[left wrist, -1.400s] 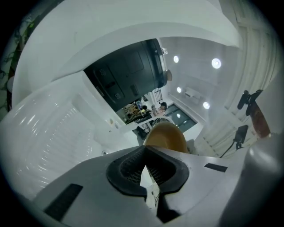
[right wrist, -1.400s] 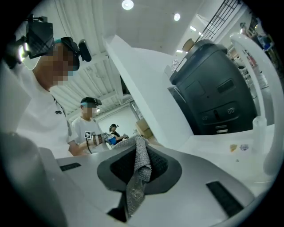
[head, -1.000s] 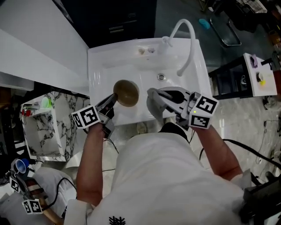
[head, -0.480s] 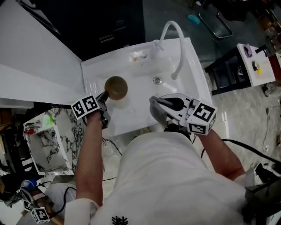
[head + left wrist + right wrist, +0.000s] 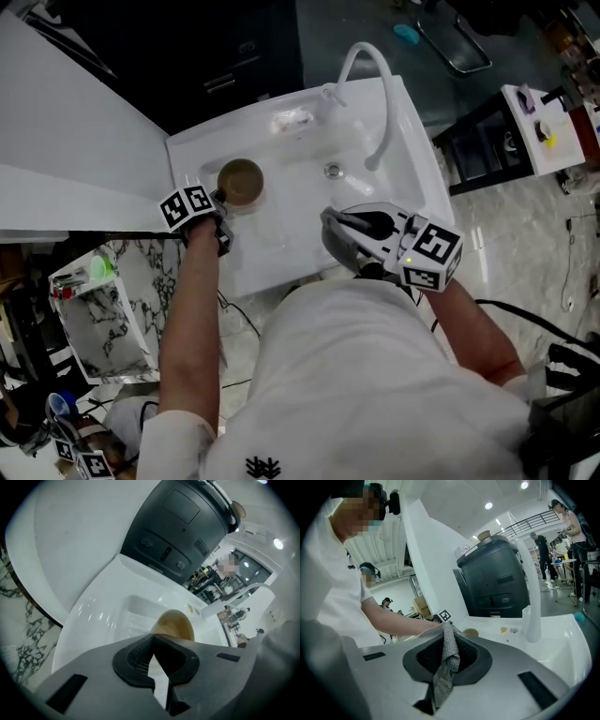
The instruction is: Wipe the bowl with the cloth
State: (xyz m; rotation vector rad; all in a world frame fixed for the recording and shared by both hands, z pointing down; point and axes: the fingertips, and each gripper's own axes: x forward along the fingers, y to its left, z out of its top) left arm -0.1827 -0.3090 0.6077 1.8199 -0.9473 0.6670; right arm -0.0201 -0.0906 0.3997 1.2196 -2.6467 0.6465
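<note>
A brown bowl (image 5: 242,180) sits low in the left part of the white sink (image 5: 281,258). My left gripper (image 5: 220,197) is shut on its near rim. In the left gripper view the bowl (image 5: 176,624) rises just past the closed jaw tips (image 5: 152,637), its lower part hidden by the jaws. My right gripper (image 5: 330,219) hovers over the sink's front edge, shut on a grey cloth (image 5: 334,242). In the right gripper view the cloth (image 5: 447,663) hangs down between the jaws, and the bowl (image 5: 470,632) shows small beyond them.
A white curved faucet (image 5: 375,84) arches over the basin, and the drain (image 5: 332,170) lies beneath it. A dark cabinet (image 5: 183,527) stands behind the sink. A marbled shelf (image 5: 103,300) is at the left, a side table (image 5: 548,131) at the right.
My left gripper has carried the bowl leftward and down, away from the drain, to the sink's left part. The right gripper with the cloth has hardly moved.
</note>
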